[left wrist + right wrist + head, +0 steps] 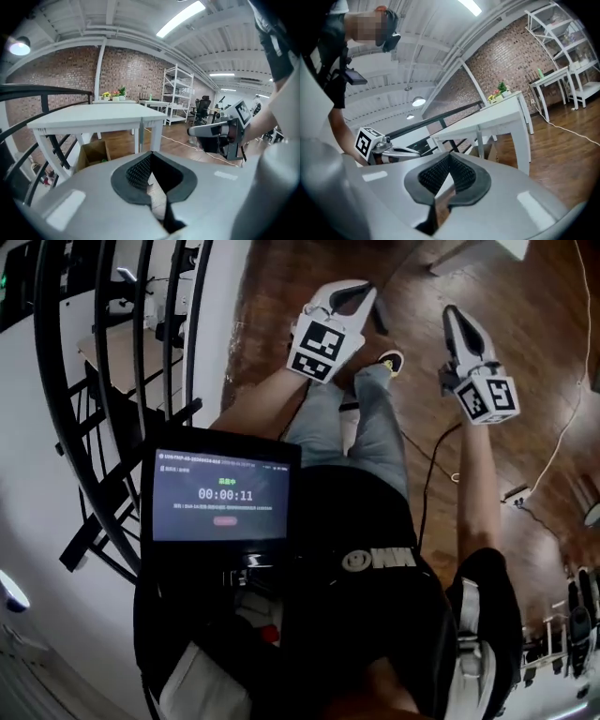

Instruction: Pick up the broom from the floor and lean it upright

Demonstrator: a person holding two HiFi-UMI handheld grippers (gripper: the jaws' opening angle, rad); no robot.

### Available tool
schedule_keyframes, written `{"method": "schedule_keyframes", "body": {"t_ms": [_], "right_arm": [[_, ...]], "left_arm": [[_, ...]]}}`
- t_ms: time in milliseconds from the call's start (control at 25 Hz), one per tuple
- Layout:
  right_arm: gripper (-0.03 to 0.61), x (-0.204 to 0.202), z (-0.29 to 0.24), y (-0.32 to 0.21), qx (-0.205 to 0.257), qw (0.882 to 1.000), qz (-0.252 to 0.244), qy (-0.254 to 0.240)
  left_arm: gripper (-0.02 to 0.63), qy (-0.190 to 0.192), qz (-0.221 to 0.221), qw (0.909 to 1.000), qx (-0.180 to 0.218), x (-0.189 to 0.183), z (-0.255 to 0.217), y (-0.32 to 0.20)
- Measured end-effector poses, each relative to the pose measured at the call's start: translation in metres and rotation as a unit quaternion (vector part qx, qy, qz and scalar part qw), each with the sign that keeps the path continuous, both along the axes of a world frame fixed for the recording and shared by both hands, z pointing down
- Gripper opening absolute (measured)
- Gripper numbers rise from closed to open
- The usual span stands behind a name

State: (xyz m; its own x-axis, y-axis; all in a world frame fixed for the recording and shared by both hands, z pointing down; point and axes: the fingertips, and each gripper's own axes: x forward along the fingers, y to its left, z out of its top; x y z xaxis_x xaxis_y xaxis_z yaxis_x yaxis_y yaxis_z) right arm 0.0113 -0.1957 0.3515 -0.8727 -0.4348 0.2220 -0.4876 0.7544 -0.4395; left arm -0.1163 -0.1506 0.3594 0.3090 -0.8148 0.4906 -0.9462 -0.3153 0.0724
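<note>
No broom shows in any view. In the head view my left gripper [364, 292] and my right gripper [452, 315] are held up in front of the person, above the wooden floor [525, 324] and apart from each other. Both are shut, the jaws meeting with nothing between them. In the left gripper view the dark ribbed pads [138, 171] close to a point, and the right gripper [206, 131] hangs to the right. The right gripper view shows its own pads [436, 174] shut, with the left gripper [412, 151] at the left.
A black stair railing [112, 381] runs down the left. A white table [93, 117] stands ahead with a cardboard box [93, 152] under it. White shelves [176, 93] stand by the brick wall. A cable [562, 427] trails over the floor. A screen [222, 495] hangs at the person's chest.
</note>
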Motion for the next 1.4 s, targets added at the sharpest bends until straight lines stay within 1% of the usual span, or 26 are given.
{"method": "schedule_keyframes", "body": {"t_ms": [80, 160, 400, 480, 640, 840, 1000, 1120, 1160, 1240, 1400], "right_arm": [[0.003, 0.009, 0.0, 0.002, -0.006, 1.0, 0.003, -0.014], [0.003, 0.012, -0.001, 0.001, -0.003, 1.0, 0.004, -0.02], [0.003, 0.02, -0.006, 0.01, -0.008, 1.0, 0.007, -0.011], [0.003, 0.016, -0.016, -0.001, 0.007, 1.0, 0.003, -0.018], [0.003, 0.006, -0.026, -0.039, 0.075, 0.997, -0.006, -0.014], [0.003, 0.006, -0.05, -0.058, 0.103, 0.994, -0.009, -0.025], [0.003, -0.01, -0.061, -0.055, 0.133, 0.99, -0.024, -0.035], [0.003, -0.02, -0.079, -0.05, 0.142, 0.987, -0.049, -0.053], [0.003, -0.021, -0.083, -0.052, 0.148, 0.986, -0.054, -0.052], [0.003, -0.023, -0.084, -0.057, 0.158, 0.985, -0.055, -0.042], [0.003, -0.028, -0.083, -0.059, 0.145, 0.986, -0.049, -0.061]], "left_arm": [[0.015, 0.003, 0.014, 0.9997, 0.02, 0.017, -0.011, -0.005], [0.015, 0.008, 0.019, 0.9991, 0.037, 0.026, -0.02, -0.011], [0.015, 0.054, 0.009, 0.9977, 0.04, 0.044, -0.037, -0.013], [0.015, 0.062, 0.0, 0.9966, 0.055, 0.044, -0.042, -0.022], [0.015, 0.055, -0.016, 0.9928, 0.105, 0.035, -0.053, -0.053], [0.015, 0.052, -0.005, 0.991, 0.123, 0.044, -0.065, -0.066], [0.015, 0.044, 0.0, 0.9892, 0.14, 0.04, -0.068, -0.072], [0.015, 0.05, -0.01, 0.9868, 0.154, 0.04, -0.079, -0.081], [0.015, 0.05, -0.012, 0.986, 0.159, 0.04, -0.084, -0.085], [0.015, 0.05, -0.015, 0.9845, 0.168, 0.039, -0.091, -0.092], [0.015, 0.054, -0.02, 0.9828, 0.176, 0.037, -0.096, -0.096]]}}
